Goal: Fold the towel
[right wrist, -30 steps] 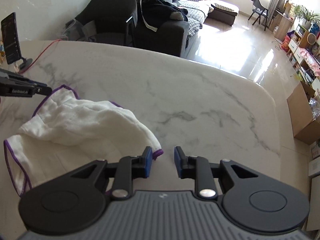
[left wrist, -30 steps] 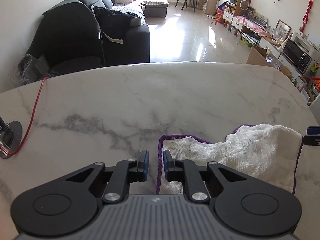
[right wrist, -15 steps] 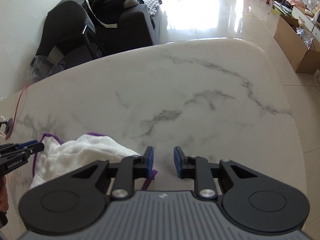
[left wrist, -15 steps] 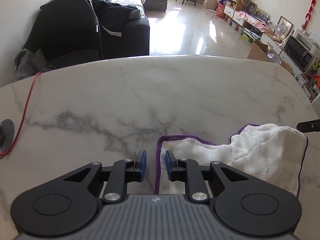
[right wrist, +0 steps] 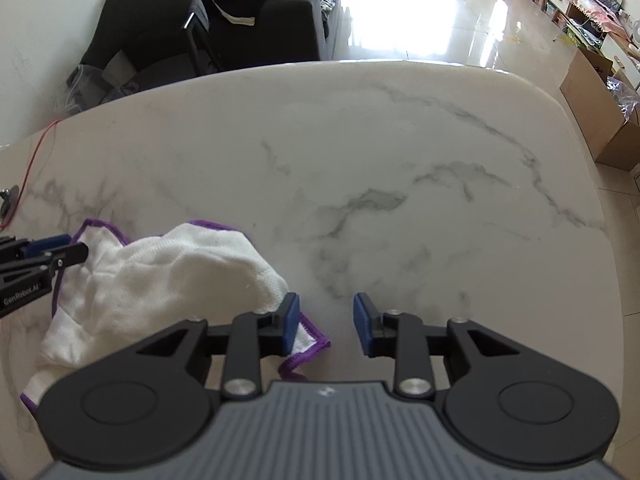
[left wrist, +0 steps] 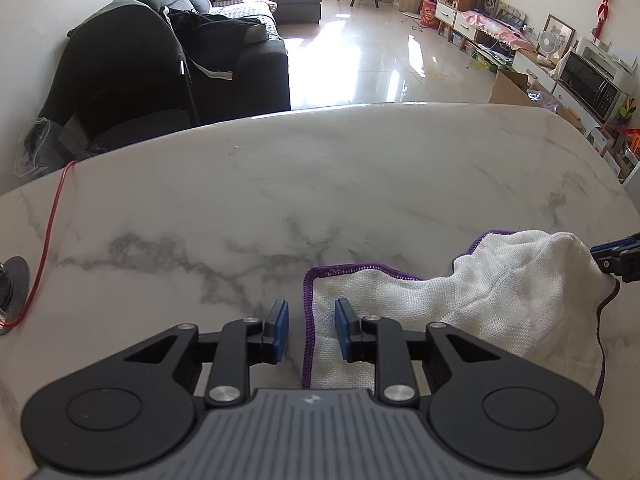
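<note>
So the towel [left wrist: 500, 304] is lying crumpled on the marble table [left wrist: 320, 184], white with a purple stitched edge, bunched up higher on its right side and flatter at the near left corner. The left gripper [left wrist: 308, 330] has its jaws released, with the towel's left purple edge running right between the two blue pads [left wrist: 280, 328], nothing pinched. Compared with a second ago the gap looks a bit wider and the view has tipped up a little, so more of the room behind shows, but the towel edge sits in the same spot between the jaws. The bigger change is on the right wrist view: the right gripper [right wrist: 326, 328] was pointed off to the right half a second ago with the towel only peeking in at the left, and now it has swung back so the towel [right wrist: 160, 280] fills the near left of the frame. Its jaws are also released, left pad [right wrist: 290, 322] touching the bunched right end of the towel, the purple corner poking out just beside it. A red cable [left wrist: 48, 236] runs along the far left of the table.
</note>
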`<state>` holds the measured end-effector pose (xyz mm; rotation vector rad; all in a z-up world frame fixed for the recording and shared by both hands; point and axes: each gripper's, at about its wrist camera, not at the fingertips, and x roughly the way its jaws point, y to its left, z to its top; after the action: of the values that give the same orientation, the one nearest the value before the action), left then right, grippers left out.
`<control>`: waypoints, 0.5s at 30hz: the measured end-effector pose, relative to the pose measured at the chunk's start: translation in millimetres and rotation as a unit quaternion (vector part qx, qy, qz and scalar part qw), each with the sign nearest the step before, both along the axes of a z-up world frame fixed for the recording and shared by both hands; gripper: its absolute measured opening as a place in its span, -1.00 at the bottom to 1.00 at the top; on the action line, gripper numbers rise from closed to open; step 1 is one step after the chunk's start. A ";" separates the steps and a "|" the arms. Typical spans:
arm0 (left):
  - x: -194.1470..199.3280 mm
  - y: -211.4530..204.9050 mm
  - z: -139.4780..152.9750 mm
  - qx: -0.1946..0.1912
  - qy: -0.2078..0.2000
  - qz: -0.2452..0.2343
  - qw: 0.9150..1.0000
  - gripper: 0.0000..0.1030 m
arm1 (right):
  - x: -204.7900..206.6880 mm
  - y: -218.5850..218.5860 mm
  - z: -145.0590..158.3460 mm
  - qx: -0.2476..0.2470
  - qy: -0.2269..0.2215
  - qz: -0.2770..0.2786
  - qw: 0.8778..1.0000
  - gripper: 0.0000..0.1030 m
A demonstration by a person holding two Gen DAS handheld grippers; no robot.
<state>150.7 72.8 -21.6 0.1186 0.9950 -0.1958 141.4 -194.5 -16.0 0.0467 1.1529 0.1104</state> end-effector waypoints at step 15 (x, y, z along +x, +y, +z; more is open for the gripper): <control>1.5 -7.6 -0.1 -0.004 -0.010 -0.020 1.000 -0.70 | -10.0 32.4 -5.4 -0.076 -0.034 0.082 0.993 -0.86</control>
<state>152.2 65.2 -21.7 0.1319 0.9722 -0.2342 131.4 -162.1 -21.5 -0.1869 1.0929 0.1681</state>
